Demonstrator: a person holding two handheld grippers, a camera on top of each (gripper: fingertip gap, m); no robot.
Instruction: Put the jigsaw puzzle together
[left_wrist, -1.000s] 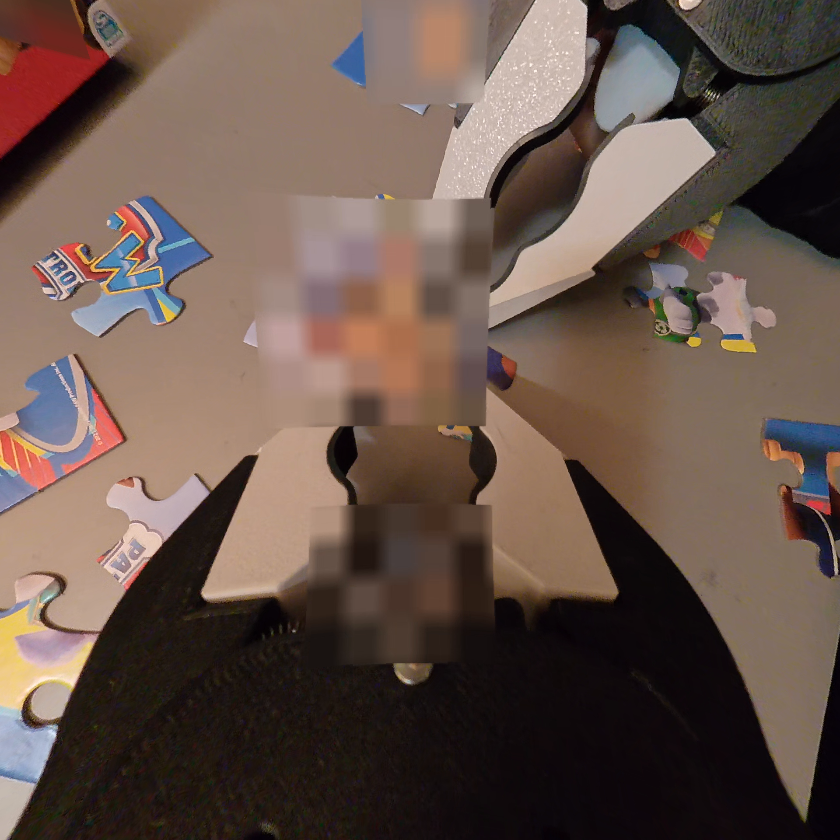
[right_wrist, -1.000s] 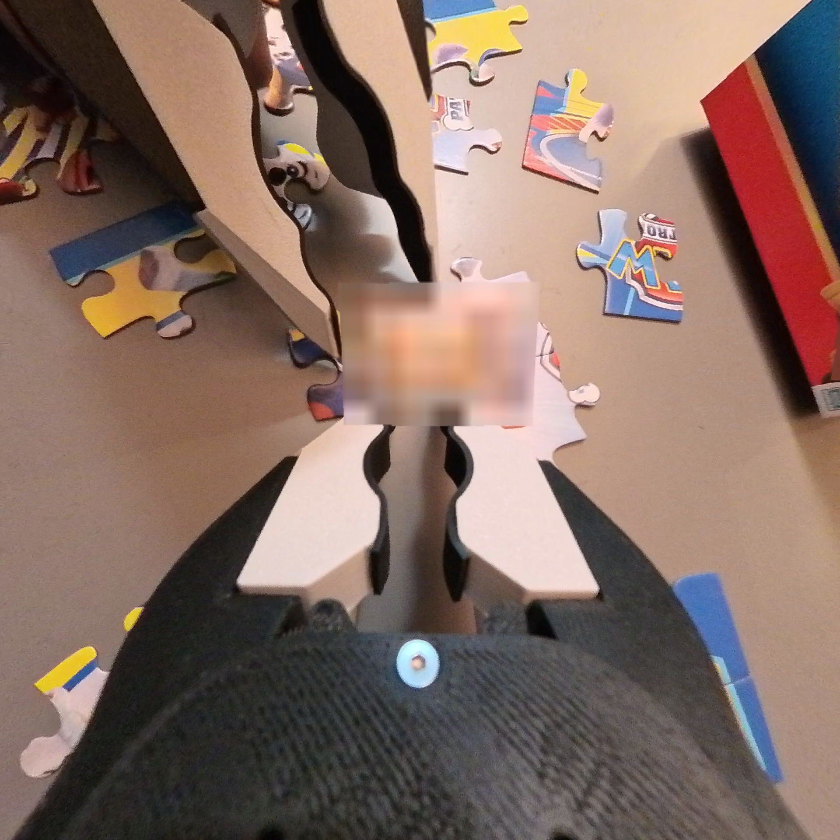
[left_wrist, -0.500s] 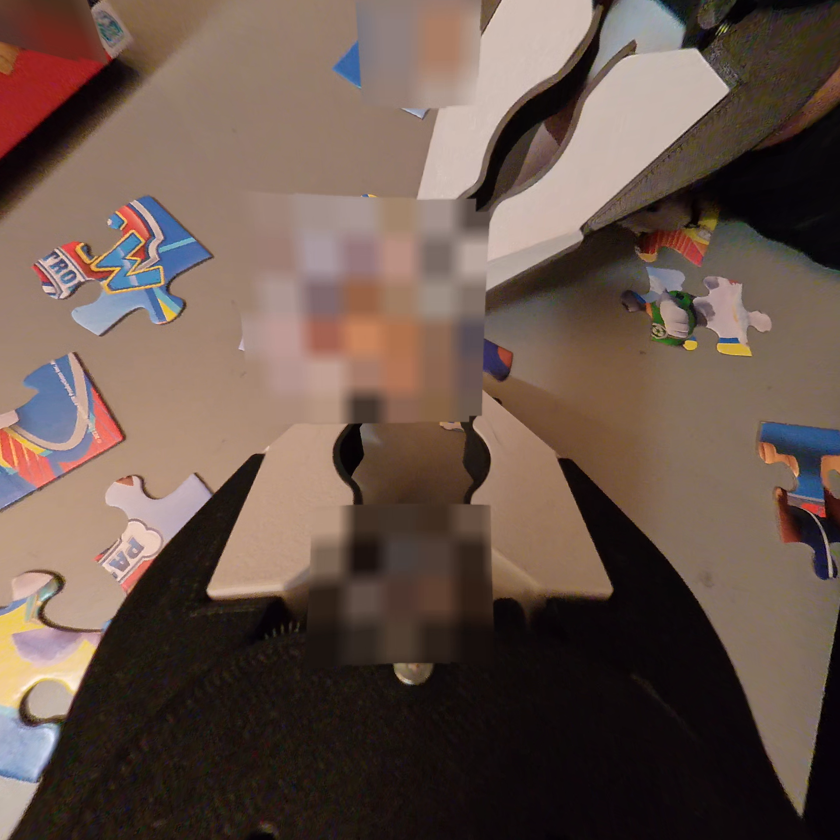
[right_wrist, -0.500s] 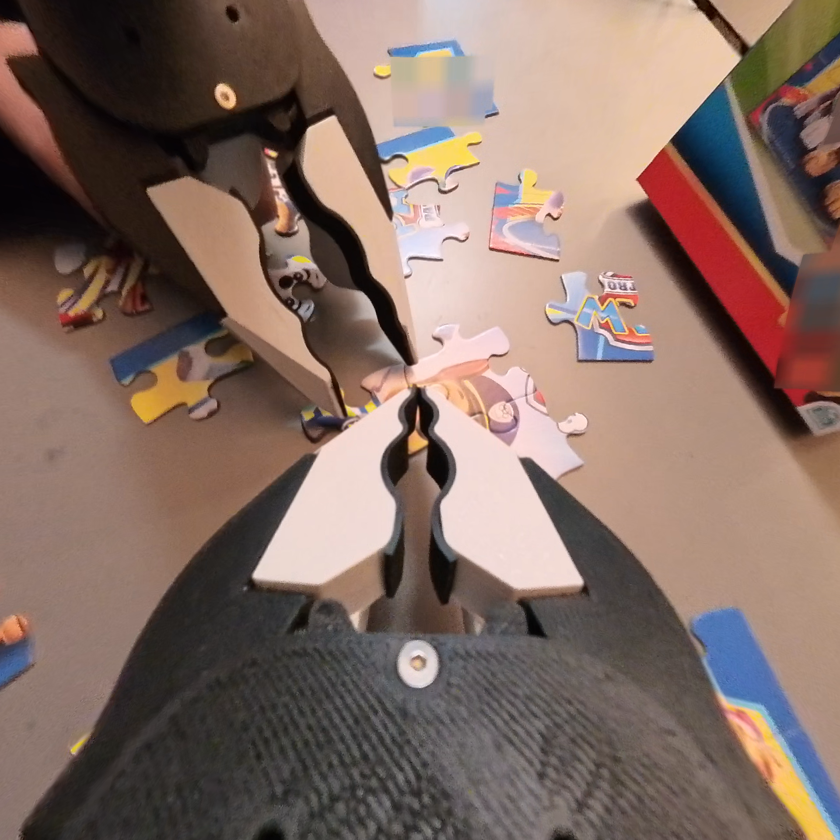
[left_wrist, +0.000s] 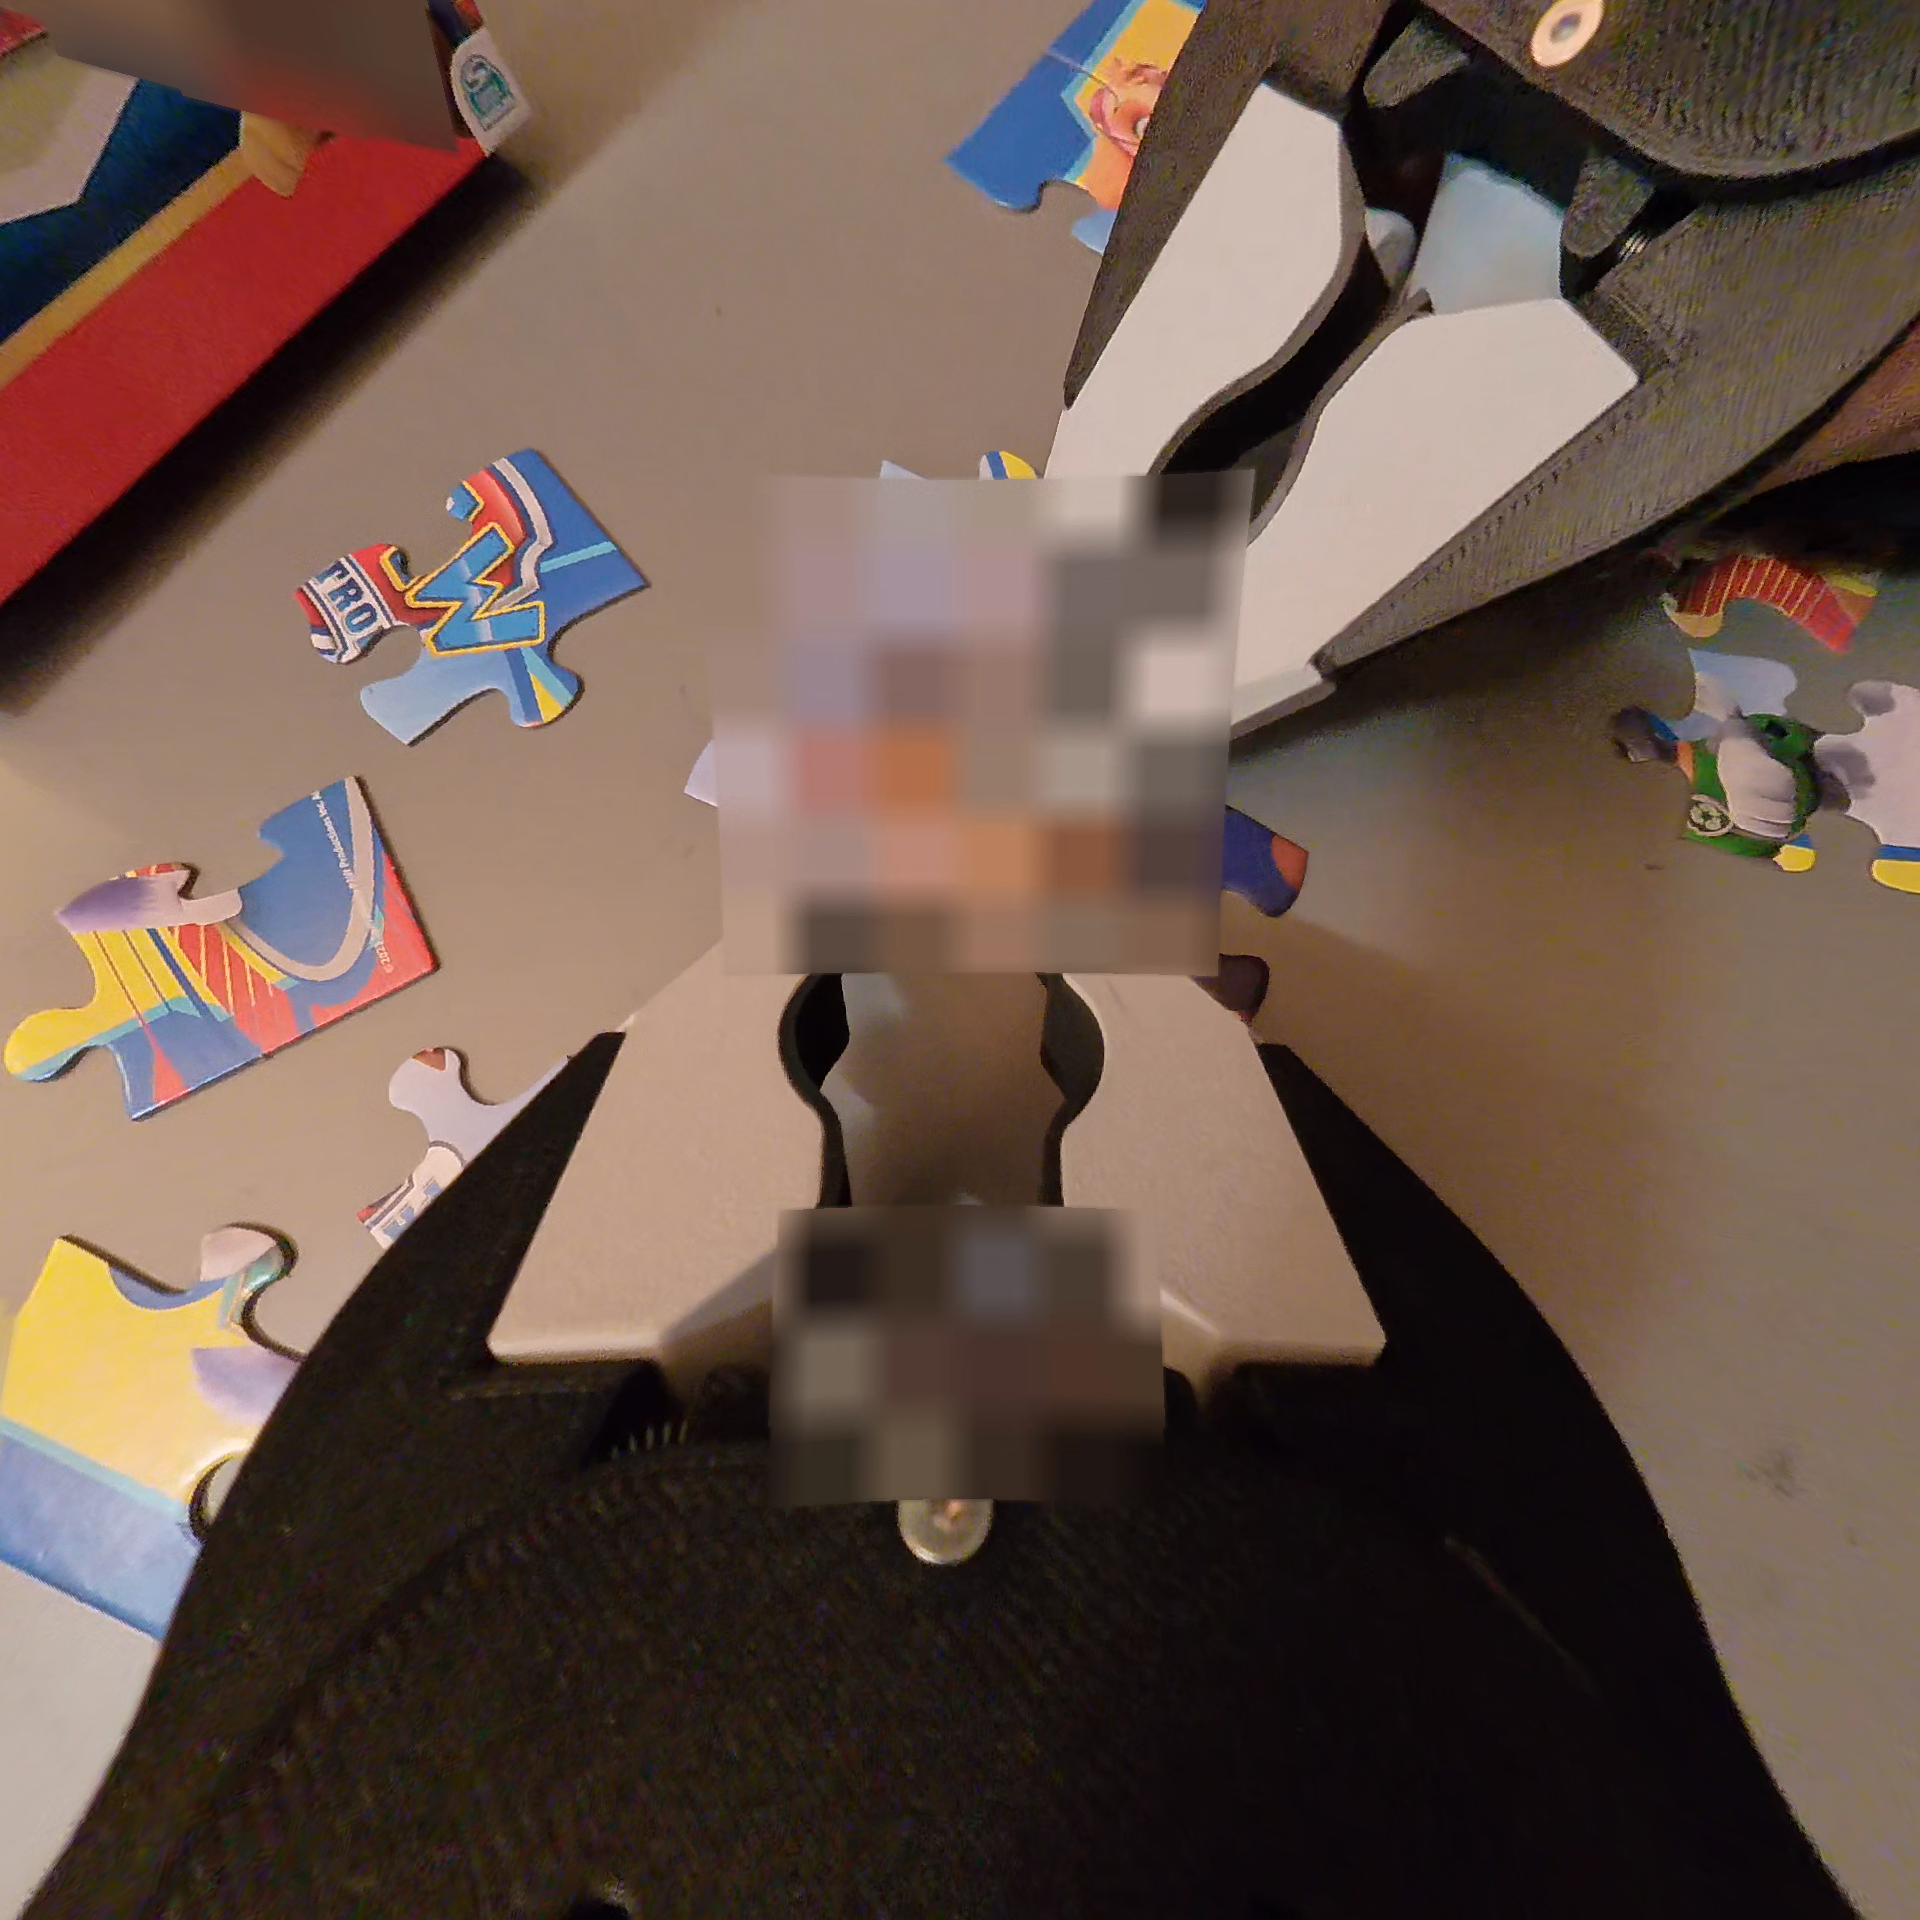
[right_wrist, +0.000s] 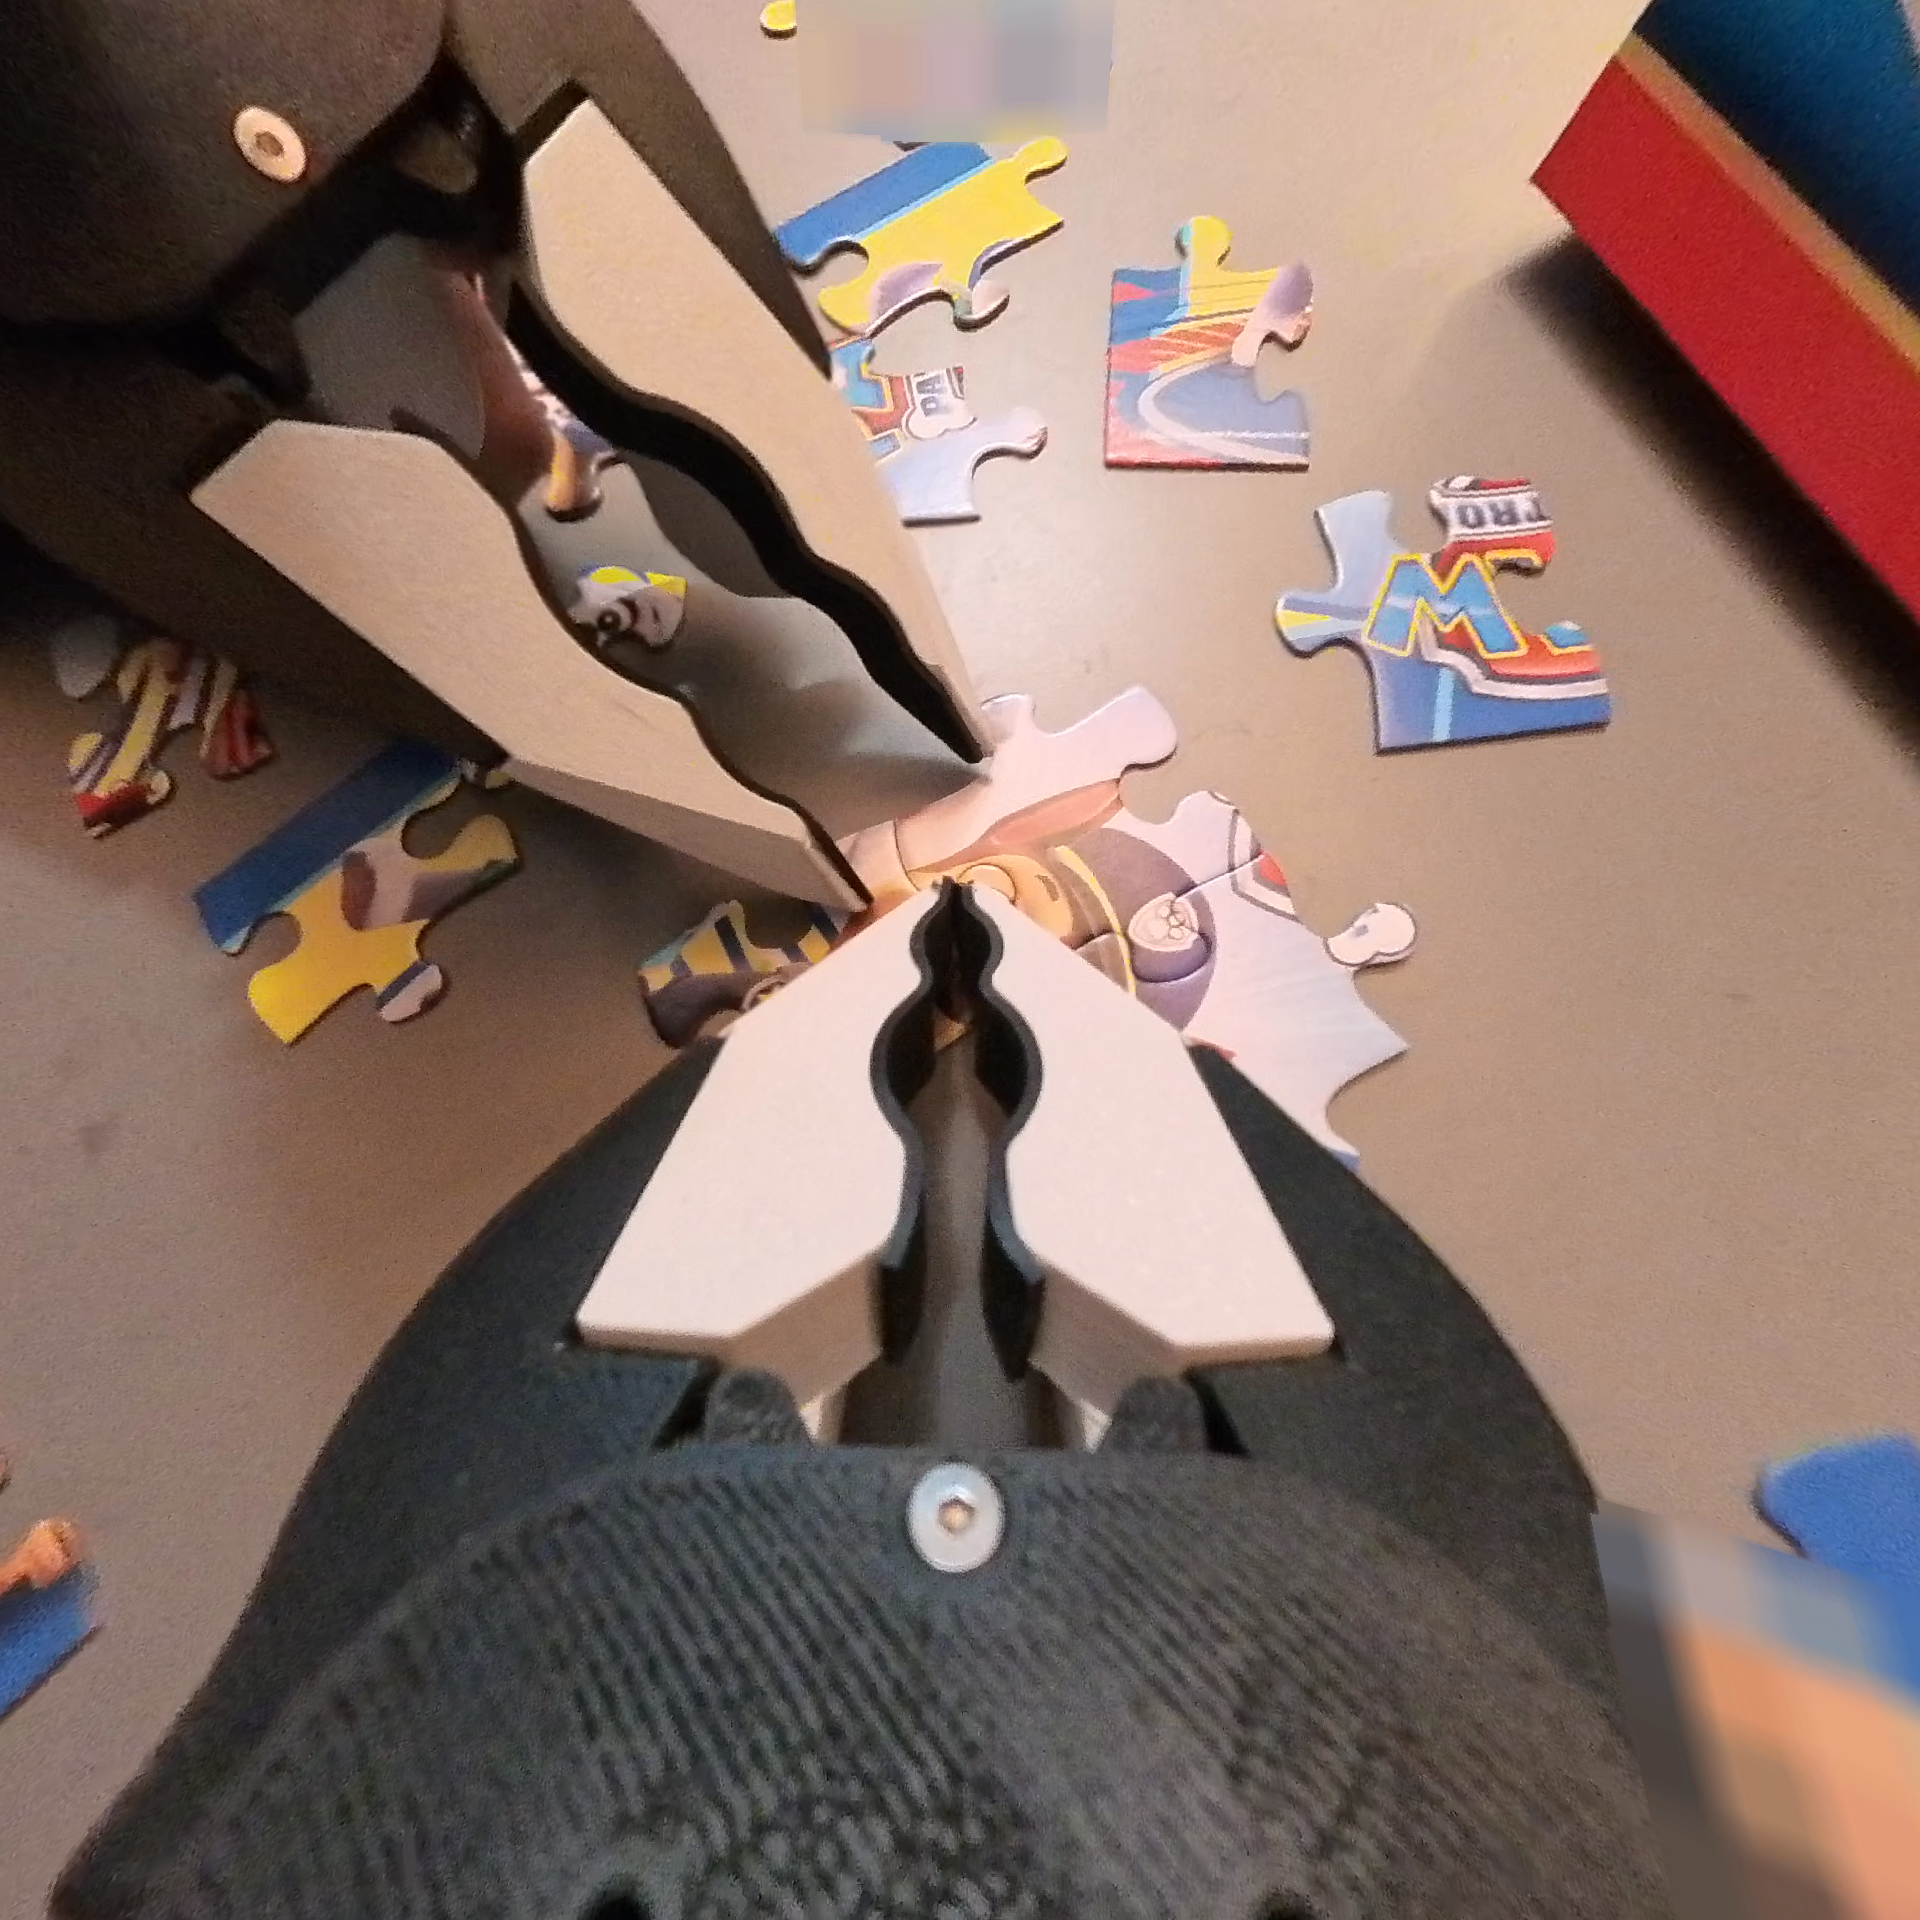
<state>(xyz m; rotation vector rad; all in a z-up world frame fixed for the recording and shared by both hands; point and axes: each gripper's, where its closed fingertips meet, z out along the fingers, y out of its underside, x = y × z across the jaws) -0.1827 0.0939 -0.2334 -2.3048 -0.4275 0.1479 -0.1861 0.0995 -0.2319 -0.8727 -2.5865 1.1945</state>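
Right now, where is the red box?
The red box sits at the table's far right edge in the right wrist view, beyond the blue puzzle piece. In the left wrist view it fills the top left corner.

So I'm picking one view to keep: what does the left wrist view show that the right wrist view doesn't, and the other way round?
Only the left view shows the puzzle piece with a green figure; a mosaic patch hides its own claw tips.

Only the right view shows the joined puzzle pieces where both claws meet: right claw shut, left claw open.

Both show the grey table, the red box and the blue lettered piece.
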